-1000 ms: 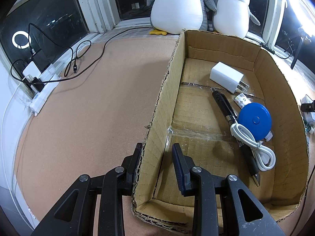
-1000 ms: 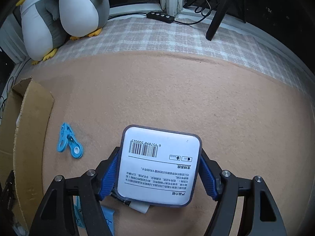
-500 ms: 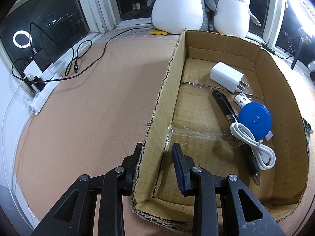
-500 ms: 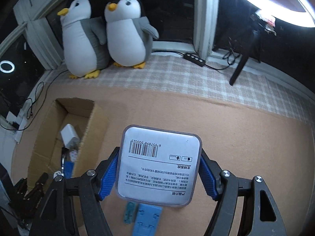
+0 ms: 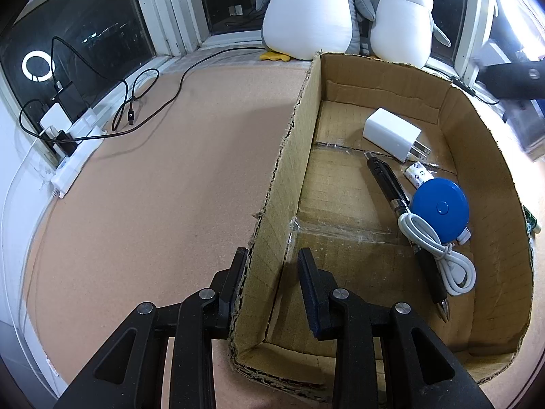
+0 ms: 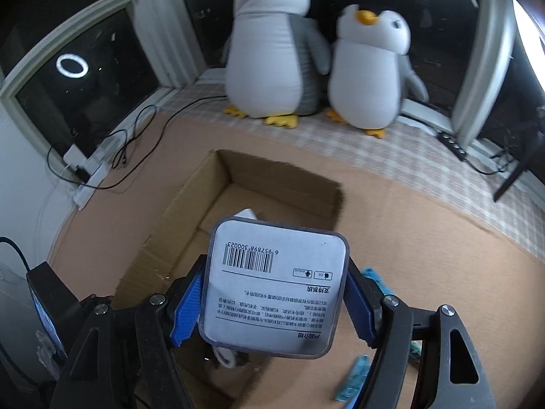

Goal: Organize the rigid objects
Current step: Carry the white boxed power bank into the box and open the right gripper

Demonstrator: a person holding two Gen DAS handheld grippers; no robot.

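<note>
An open cardboard box (image 5: 483,156) lies on the tan mat. In it are a white charger (image 5: 391,134), a black pen (image 5: 388,184), a blue round tape measure (image 5: 439,208), a coiled white cable (image 5: 439,255) and a small patterned piece (image 5: 417,172). My left gripper (image 5: 272,269) is shut on the box's left wall, one finger outside and one inside. My right gripper (image 6: 274,293) is shut on a square flat case (image 6: 276,283) with a barcode label. It holds the case in the air over the near part of the box (image 6: 190,211).
Two plush penguins (image 5: 310,10) (image 5: 402,17) sit on the sill behind the box. Black cables and a white power strip (image 5: 75,167) lie at the mat's left edge. Blue clips (image 6: 374,277) (image 6: 351,385) lie on the mat right of the box.
My right gripper has risen and swung left with the case, from bare mat beside the clips to above the box. The left gripper and box have not moved.
</note>
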